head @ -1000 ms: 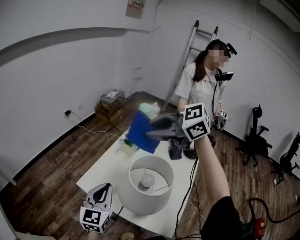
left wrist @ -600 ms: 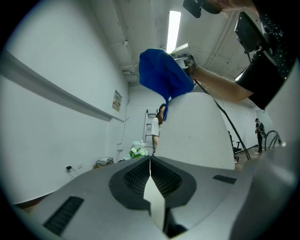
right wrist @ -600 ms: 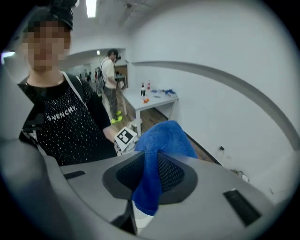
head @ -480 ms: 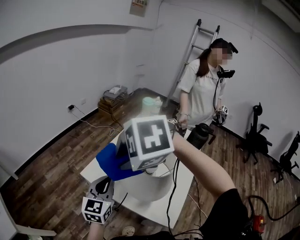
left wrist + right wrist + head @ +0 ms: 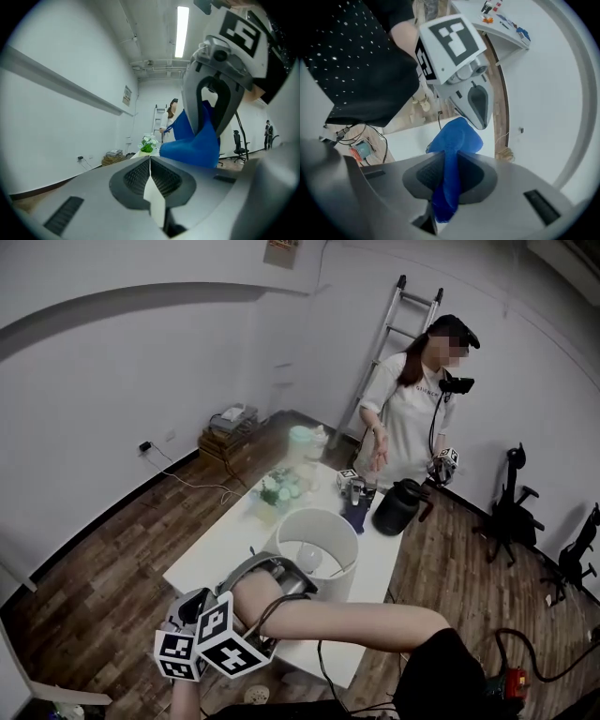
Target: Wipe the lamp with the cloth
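Note:
The lamp, a white drum shade (image 5: 314, 545) with a bulb inside, stands on the white table (image 5: 220, 549). My right gripper (image 5: 449, 161) is shut on the blue cloth (image 5: 457, 138), which bunches out past its jaws. In the left gripper view the right gripper (image 5: 207, 126) hangs down from above, the blue cloth (image 5: 194, 140) in its grip. My left gripper (image 5: 150, 161) is shut with nothing between its jaws, just below that cloth. In the head view both marker cubes (image 5: 202, 652) sit together off the table's near left corner, and the cloth is hidden there.
A person (image 5: 408, 413) stands at the table's far end with one hand raised, a ladder (image 5: 394, 334) behind. A black kettle (image 5: 398, 507), a cup of pens (image 5: 356, 507) and small plants (image 5: 281, 488) stand on the far half of the table. Office chairs (image 5: 511, 512) at right.
My right gripper swung the blue cloth from above the lamp down and left to beside the left gripper. The left gripper stayed put. The person raised a hand.

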`<state>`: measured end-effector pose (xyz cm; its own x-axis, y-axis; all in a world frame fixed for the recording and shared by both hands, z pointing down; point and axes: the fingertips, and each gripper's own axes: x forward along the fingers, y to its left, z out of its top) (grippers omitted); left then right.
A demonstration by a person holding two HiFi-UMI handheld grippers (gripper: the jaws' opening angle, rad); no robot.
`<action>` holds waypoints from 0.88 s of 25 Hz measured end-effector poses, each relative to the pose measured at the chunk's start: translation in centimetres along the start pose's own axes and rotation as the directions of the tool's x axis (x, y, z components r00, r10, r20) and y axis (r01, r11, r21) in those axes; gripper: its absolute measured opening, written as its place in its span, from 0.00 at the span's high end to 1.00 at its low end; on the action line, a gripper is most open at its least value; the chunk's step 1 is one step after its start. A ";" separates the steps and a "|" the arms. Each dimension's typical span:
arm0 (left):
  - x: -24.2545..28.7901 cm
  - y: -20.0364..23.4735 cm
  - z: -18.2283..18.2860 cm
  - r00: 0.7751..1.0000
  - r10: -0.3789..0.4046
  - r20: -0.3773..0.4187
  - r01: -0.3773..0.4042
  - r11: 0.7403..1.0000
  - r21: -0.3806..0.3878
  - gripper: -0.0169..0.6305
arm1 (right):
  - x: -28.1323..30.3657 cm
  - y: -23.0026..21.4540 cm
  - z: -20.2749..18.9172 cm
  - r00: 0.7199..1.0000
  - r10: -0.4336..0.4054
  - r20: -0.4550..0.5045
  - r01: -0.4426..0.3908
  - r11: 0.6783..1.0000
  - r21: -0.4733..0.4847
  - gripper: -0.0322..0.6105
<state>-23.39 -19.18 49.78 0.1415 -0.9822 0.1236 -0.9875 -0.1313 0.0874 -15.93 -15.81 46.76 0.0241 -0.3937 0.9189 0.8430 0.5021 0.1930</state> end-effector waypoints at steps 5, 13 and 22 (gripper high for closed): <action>-0.3 0.5 -0.8 1.000 0.021 -0.022 -0.021 1.000 -0.010 0.95 | 3.7 2.7 3.2 1.000 -0.003 0.008 0.003 1.000 0.028 0.83; -1.6 0.1 -0.2 1.000 0.021 -0.023 -0.021 1.000 -0.010 0.95 | -1.5 3.9 4.7 0.941 -0.144 0.308 0.029 0.937 0.349 0.83; -2.2 -4.7 1.9 0.997 -0.076 -0.004 0.076 0.997 0.003 0.96 | -15.4 3.5 -7.0 0.792 -0.570 0.217 0.297 0.671 0.680 0.83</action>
<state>-19.16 -16.69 47.26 0.2165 -0.9689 0.1202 -0.9741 -0.2060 0.0934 -9.55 -13.36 30.88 -0.5781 -0.4312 0.6927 0.2076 0.7433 0.6359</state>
